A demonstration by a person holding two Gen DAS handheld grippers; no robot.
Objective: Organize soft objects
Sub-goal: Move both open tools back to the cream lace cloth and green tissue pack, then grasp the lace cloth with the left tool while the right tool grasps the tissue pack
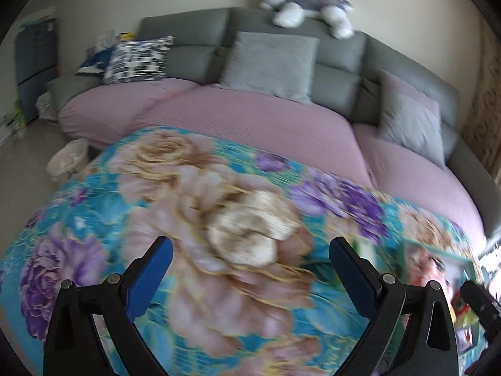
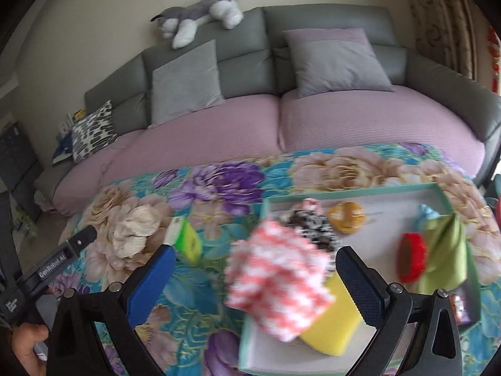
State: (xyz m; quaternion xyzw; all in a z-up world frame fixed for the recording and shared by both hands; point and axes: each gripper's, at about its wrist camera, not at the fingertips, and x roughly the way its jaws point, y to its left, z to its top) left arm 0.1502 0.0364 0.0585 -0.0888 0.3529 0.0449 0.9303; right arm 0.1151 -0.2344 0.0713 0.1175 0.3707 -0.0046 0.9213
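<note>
My left gripper (image 1: 250, 257) is open and empty above a crumpled beige cloth (image 1: 247, 235) on the floral quilt (image 1: 125, 206). The cloth also shows in the right wrist view (image 2: 133, 232), next to a green and white box (image 2: 186, 235). My right gripper (image 2: 255, 266) is open over a pink and white fluffy cloth (image 2: 278, 279) that hangs over the near left corner of a teal-rimmed white tray (image 2: 360, 189). In the tray lie a yellow sponge (image 2: 332, 322), a black and white fluffy cloth (image 2: 313, 225), an orange round piece (image 2: 346, 216), a red tape roll (image 2: 413, 261) and a green cloth (image 2: 446, 250).
A grey sofa (image 2: 244, 53) with a pink cover (image 2: 219, 131) stands behind the quilt, with grey cushions (image 2: 184, 78), a patterned cushion (image 2: 92, 130) and a plush husky (image 2: 200, 12) on top. The left gripper's body (image 2: 56, 261) reaches in at the left. A bowl (image 1: 67, 158) sits on the floor.
</note>
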